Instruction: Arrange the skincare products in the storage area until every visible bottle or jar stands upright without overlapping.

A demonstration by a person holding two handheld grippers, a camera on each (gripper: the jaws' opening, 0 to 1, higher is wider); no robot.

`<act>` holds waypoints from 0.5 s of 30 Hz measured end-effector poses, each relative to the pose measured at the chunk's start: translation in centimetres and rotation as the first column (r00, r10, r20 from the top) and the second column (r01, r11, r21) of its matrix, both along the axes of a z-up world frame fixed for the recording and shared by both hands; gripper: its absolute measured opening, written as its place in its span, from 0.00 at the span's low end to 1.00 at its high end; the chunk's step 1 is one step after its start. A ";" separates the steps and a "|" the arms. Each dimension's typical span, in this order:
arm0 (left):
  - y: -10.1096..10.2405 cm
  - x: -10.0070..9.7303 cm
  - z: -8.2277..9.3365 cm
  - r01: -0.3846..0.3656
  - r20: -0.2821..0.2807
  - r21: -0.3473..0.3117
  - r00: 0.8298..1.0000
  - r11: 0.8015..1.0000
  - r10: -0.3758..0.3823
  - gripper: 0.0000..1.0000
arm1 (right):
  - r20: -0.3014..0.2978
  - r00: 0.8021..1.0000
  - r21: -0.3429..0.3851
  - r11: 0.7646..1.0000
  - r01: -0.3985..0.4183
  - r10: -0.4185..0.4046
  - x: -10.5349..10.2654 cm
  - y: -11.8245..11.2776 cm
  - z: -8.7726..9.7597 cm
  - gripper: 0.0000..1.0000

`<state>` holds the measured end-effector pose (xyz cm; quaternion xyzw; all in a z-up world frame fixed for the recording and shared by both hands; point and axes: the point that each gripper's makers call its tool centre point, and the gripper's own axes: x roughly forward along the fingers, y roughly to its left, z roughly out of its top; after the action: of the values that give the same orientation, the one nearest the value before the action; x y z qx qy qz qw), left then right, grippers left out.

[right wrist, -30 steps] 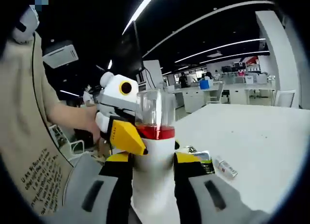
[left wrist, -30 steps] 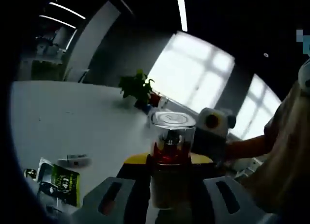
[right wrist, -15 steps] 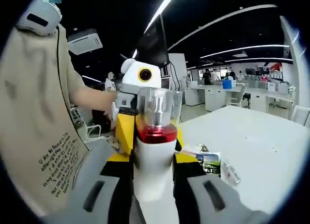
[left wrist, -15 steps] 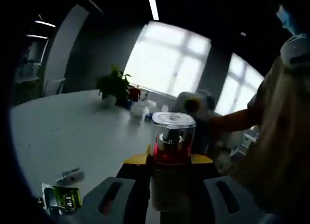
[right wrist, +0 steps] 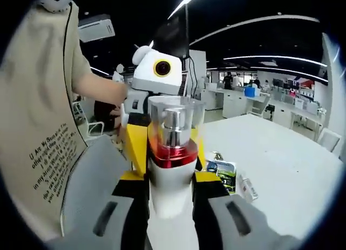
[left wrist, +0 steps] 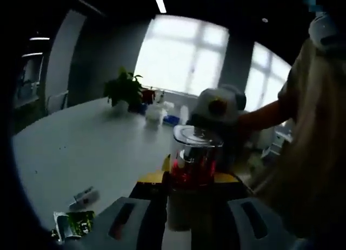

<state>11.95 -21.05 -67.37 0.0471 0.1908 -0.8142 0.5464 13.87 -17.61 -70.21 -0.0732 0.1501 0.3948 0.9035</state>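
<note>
Clear plastic is capping the bottle, with a red band below the cap and a smooth white body under that. In the right gripper view the bottle is standing upright between the right gripper's two jaws, which are closing snugly on its white body from both sides; yellow and black pads are pressing against it. In the left gripper view the same bottle is sitting between the left gripper's jaws too, cap up and lifted above the table, its lower part dark against the window light; these jaws are narrow around it, though whether they are actually touching it I cannot tell.

Behind the bottle, the other gripper's yellow jaw and white rounded head are showing in each view, held by a person's hand. Beside the bottle, lower down, a green and black sachet and a small tube are lying flat on the white table. Farther behind the bottle, a leafy potted plant is standing on the table near bright windows. A beige printed shirt is hanging beside the bottle.
</note>
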 end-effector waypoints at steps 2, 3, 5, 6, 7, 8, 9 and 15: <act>-0.2 0.1 -0.7 -0.004 -0.004 0.009 1.000 1.000 0.004 0.26 | -0.006 1.000 -0.012 1.000 0.009 -0.009 0.1 -0.3 -0.6 0.29; -0.3 0.2 -1.0 -0.004 -0.005 0.011 1.000 1.000 0.004 0.26 | -0.012 1.000 -0.024 1.000 0.014 -0.015 0.2 -0.5 -1.1 0.29; -0.5 0.2 -1.7 -0.004 -0.006 0.018 1.000 1.000 0.005 0.26 | -0.017 1.000 -0.038 0.999 0.023 -0.023 0.3 -0.7 -1.7 0.29; -0.6 0.3 -2.2 -0.004 -0.008 0.026 1.000 1.000 0.004 0.26 | -0.021 0.999 -0.051 0.998 0.026 -0.027 0.3 -0.9 -2.2 0.29; -0.6 0.3 -2.5 -0.003 -0.007 0.032 1.000 0.999 0.003 0.26 | -0.027 0.999 -0.063 0.998 0.028 -0.030 0.3 -1.0 -2.7 0.29; -0.7 0.4 -3.1 -0.002 -0.005 0.042 1.000 0.999 0.002 0.26 | -0.030 0.999 -0.073 0.997 0.031 -0.033 0.3 -1.1 -3.0 0.29; -0.8 0.4 -3.4 -0.001 -0.005 0.048 1.000 0.999 0.002 0.27 | -0.035 0.999 -0.086 0.996 0.035 -0.038 0.4 -1.2 -3.5 0.29; -1.2 0.8 -5.8 -0.001 -0.012 0.091 1.000 0.996 0.002 0.27 | -0.060 0.995 -0.120 0.990 0.070 -0.078 0.7 -1.8 -6.1 0.29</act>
<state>12.77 -22.29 -73.17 0.0670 0.2310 -0.8044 0.5432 14.61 -19.42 -76.34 -0.1079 0.2047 0.3536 0.9063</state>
